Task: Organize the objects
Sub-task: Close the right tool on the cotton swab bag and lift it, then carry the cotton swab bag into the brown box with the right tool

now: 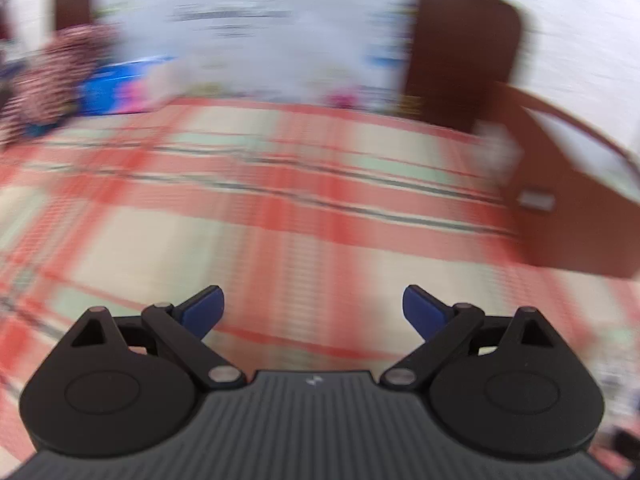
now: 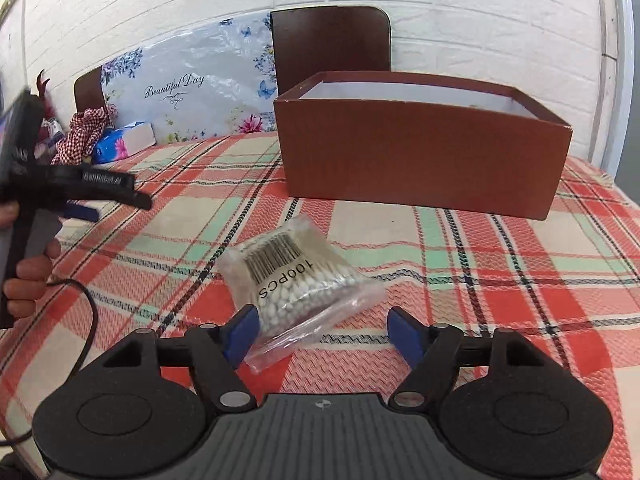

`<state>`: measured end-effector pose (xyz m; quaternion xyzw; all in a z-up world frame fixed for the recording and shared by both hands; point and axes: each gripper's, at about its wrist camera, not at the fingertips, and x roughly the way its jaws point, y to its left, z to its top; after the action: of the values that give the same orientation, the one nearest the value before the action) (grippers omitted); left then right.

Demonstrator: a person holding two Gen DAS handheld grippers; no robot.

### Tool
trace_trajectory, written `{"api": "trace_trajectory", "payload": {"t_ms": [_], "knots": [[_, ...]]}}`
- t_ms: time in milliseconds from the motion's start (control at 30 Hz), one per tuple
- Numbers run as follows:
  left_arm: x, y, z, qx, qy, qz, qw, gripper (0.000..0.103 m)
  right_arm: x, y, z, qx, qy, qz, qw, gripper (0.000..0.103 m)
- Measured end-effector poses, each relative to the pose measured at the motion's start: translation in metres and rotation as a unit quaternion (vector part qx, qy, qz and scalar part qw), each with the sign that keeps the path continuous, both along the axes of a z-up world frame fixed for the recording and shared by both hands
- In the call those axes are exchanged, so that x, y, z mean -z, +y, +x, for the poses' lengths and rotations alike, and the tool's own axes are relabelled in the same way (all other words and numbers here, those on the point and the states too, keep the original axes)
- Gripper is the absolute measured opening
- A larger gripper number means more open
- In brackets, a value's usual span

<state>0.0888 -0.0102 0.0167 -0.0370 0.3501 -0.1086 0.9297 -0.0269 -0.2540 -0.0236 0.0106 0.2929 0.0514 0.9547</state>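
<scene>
Reaching for a pickup: the right claw [image 2: 320, 332] is hanging with its fingers apart around the near end of the swab bag [image 2: 298, 280], not yet gripping. The next move seems to call for closing on the bag and carrying it to the box [image 2: 420, 160] just behind. The bag is lying flat on the plaid worktop [image 2: 500, 280]: clear, crinkled plastic, barcode, "100PCS". The left claw [image 1: 314, 310] is apart and empty, its view blurred.
</scene>
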Motion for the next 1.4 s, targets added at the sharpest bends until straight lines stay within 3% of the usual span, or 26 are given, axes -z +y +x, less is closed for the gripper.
{"api": "trace_trajectory", "payload": {"t_ms": [100, 200, 267, 367, 433, 533, 567, 600, 633, 667, 767, 900, 1000, 1200, 1267, 1300, 1333, 1400], "knots": [[-0.013, -0.047, -0.019, 0.097, 0.038, -0.032, 0.994, 0.096, 0.0, 0.003, 0.0, -0.004, -0.01, -0.023, 1.0, 0.072], [-0.021, -0.082, -0.036, 0.161, 0.059, -0.045, 0.9841, 0.095, -0.001, 0.007, -0.002, -0.01, -0.023, -0.043, 0.999, 0.075], [-0.025, -0.096, -0.041, 0.179, 0.059, -0.042, 0.9811, 0.095, -0.001, 0.003, -0.004, -0.018, -0.023, -0.046, 0.999, 0.077], [-0.026, -0.109, -0.037, 0.17, 0.029, 0.005, 0.985, 0.096, 0.002, 0.003, 0.001, -0.032, -0.006, -0.044, 0.998, 0.077], [-0.022, -0.112, -0.027, 0.172, 0.033, 0.019, 0.9844, 0.096, 0.003, 0.003, 0.005, -0.038, 0.003, -0.043, 0.998, 0.077], [-0.002, -0.122, -0.016, 0.226, 0.097, 0.022, 0.9691, 0.093, 0.006, 0.005, 0.011, -0.046, 0.016, -0.036, 0.998, 0.072], [0.005, -0.123, -0.018, 0.241, 0.104, 0.012, 0.965, 0.092, 0.007, 0.006, 0.015, -0.048, 0.018, -0.034, 0.998, 0.061], [0.007, -0.123, -0.022, 0.249, 0.098, 0.002, 0.9636, 0.083, 0.007, 0.007, 0.017, -0.05, 0.015, -0.032, 0.998, 0.054], [0.006, -0.123, -0.025, 0.256, 0.092, -0.003, 0.9624, 0.064, 0.006, 0.008, 0.02, -0.051, 0.014, -0.03, 0.998, 0.047], [0.003, -0.124, -0.023, 0.264, 0.101, -0.02, 0.959, 0.054, 0.005, 0.008, 0.024, -0.051, 0.014, -0.026, 0.998, 0.042], [-0.017, -0.129, -0.019, 0.252, 0.094, -0.022, 0.9628, 0.055, -0.006, 0.006, 0.027, -0.042, -0.014, -0.02, 0.999, 0.039], [-0.074, -0.132, -0.019, 0.271, 0.008, -0.04, 0.9618, 0.054, -0.042, 0.0, 0.026, -0.023, -0.114, -0.028, 0.993, 0.039], [-0.109, -0.145, -0.005, 0.278, -0.043, -0.049, 0.9583, 0.054, -0.065, -0.013, 0.048, -0.003, -0.157, -0.024, 0.987, 0.039], [-0.124, -0.193, 0.038, 0.284, -0.077, -0.023, 0.9555, 0.054, -0.078, -0.04, 0.121, 0.027, -0.163, -0.014, 0.986, 0.039], [-0.119, -0.208, 0.055, 0.268, -0.083, -0.001, 0.96, 0.061, -0.074, -0.046, 0.149, 0.023, -0.151, -0.009, 0.988, 0.042], [-0.114, -0.215, 0.065, 0.251, -0.087, 0.016, 0.964, 0.07, -0.071, -0.047, 0.165, 0.022, -0.142, -0.012, 0.99, 0.044], [-0.108, -0.222, 0.075, 0.223, -0.087, 0.036, 0.9702, 0.072, -0.066, -0.047, 0.18, 0.026, -0.135, -0.022, 0.99, 0.056], [-0.099, -0.228, 0.092, 0.183, -0.064, 0.063, 0.979, 0.07, -0.057, -0.048, 0.198, 0.047, -0.122, -0.043, 0.99, 0.059]]}}
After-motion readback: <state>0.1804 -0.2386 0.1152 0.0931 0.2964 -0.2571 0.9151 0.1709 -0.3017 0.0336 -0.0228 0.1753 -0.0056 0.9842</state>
